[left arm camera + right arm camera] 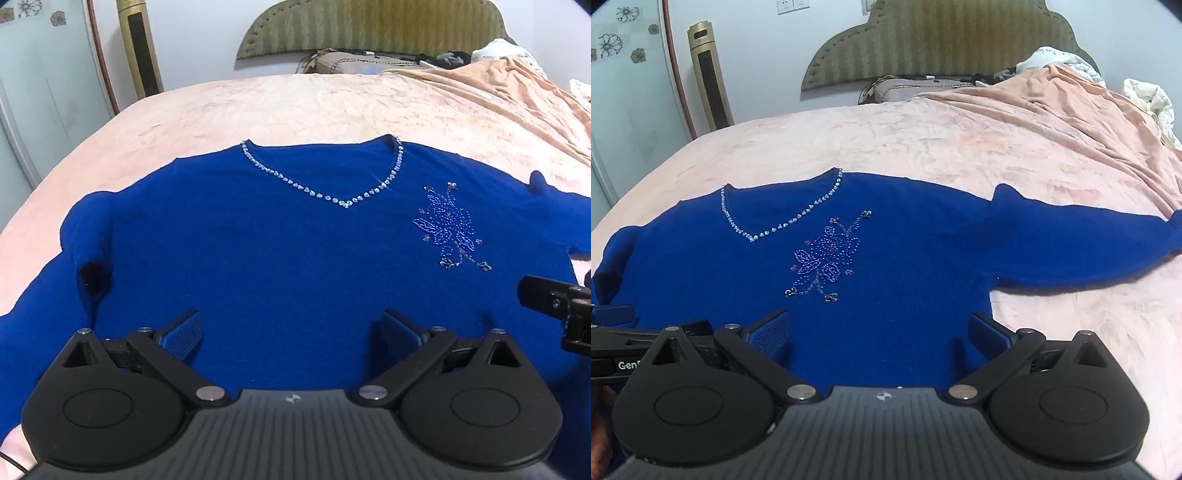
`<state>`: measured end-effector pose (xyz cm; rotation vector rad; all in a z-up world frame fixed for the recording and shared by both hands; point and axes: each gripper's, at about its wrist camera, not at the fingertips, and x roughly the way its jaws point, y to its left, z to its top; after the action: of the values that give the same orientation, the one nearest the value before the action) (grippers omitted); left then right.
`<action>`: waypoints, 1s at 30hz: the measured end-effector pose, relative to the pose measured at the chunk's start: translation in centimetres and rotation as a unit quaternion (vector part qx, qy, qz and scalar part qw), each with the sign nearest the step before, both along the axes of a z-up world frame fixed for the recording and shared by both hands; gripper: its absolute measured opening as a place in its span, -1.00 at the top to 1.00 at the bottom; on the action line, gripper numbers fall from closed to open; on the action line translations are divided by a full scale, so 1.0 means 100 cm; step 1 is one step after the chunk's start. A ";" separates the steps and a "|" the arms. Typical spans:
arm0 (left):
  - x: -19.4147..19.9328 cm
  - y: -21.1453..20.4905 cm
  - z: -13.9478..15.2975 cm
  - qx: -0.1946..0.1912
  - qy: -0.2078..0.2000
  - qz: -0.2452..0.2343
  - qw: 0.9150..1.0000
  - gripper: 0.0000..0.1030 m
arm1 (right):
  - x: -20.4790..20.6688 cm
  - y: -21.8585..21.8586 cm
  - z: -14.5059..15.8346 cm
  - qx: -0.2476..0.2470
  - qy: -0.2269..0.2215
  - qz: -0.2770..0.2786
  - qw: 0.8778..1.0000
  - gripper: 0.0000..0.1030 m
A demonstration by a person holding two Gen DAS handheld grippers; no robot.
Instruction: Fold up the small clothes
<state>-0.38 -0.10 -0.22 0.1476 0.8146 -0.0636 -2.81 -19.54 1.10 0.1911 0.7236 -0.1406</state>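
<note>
A blue V-neck sweater (280, 258) lies face up and flat on the pink-blanketed bed (295, 107), its sleeves spread to either side. It looks soft, light and limp, a knit that will sag and drag, so the sleeve (1071, 254) and hem edges seem the best holds. The left tongs (291, 334) and right tongs (881, 332) both gape wide, empty, over the lower body. Rhinestone trim (325, 192) may snag. A rumpled peach coverlet (1052, 110) lies well clear at right.

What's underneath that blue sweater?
The blue sweater lies flat on a pink blanket covering the bed. Whatever sits directly beneath the sweater is hidden by the fabric.
</note>
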 end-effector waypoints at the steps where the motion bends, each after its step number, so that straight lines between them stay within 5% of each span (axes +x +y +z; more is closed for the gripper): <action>1: 0.001 0.002 0.002 -0.003 0.001 0.010 1.000 -1.00 | -0.001 0.001 0.000 0.001 -0.001 -0.002 1.000 -1.00; 12: 0.008 0.002 -0.006 -0.014 0.032 0.019 0.999 -1.00 | -0.006 0.010 0.004 0.043 -0.005 -0.006 0.999 -1.00; 30: 0.009 -0.011 -0.004 0.011 0.026 0.011 1.000 -1.00 | -0.009 0.004 0.002 0.014 -0.015 -0.008 1.000 -1.00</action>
<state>0.49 -1.16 -0.63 0.1587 0.8694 -0.0367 -3.73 -19.18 1.26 0.2258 0.6952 -0.1425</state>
